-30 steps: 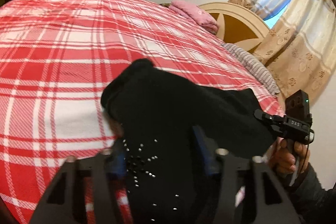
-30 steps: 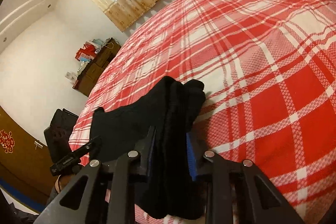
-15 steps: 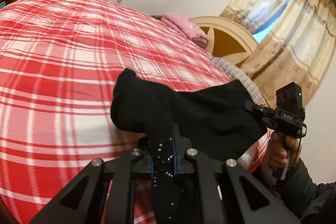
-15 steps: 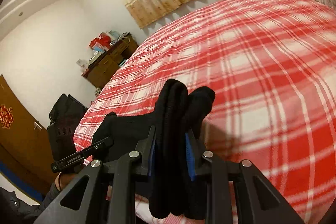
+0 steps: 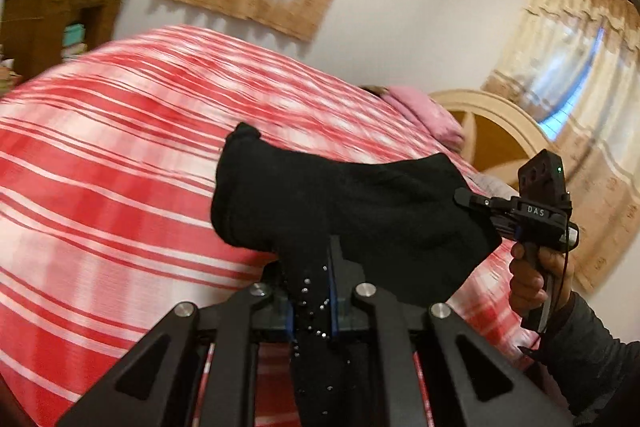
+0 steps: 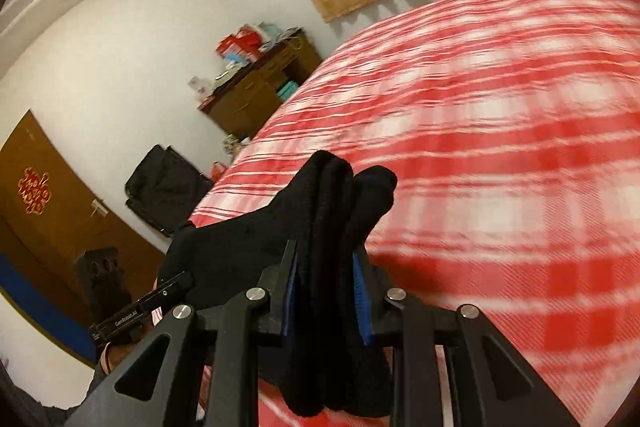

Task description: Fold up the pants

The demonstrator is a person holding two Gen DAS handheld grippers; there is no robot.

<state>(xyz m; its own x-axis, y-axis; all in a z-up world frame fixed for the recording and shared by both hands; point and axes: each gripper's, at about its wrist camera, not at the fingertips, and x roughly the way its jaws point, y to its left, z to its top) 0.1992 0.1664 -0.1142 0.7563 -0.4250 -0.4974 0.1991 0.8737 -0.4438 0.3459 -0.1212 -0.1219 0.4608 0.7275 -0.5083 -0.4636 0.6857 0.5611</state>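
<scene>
The black pants hang lifted above the red plaid bed, stretched between both grippers. My left gripper is shut on one bunched edge, where small silver studs show. My right gripper is shut on a thick bunch of the pants. In the left wrist view the right gripper holds the pants' right end. In the right wrist view the left gripper holds the far left end.
The red plaid bed fills the space under the pants. A pink pillow and a cream headboard are at its far end. A wooden cabinet and a black suitcase stand by the wall.
Both grippers have risen and tilted up, lifting the pants off the bed. The left gripper, open a second ago, has shut on the fabric.
</scene>
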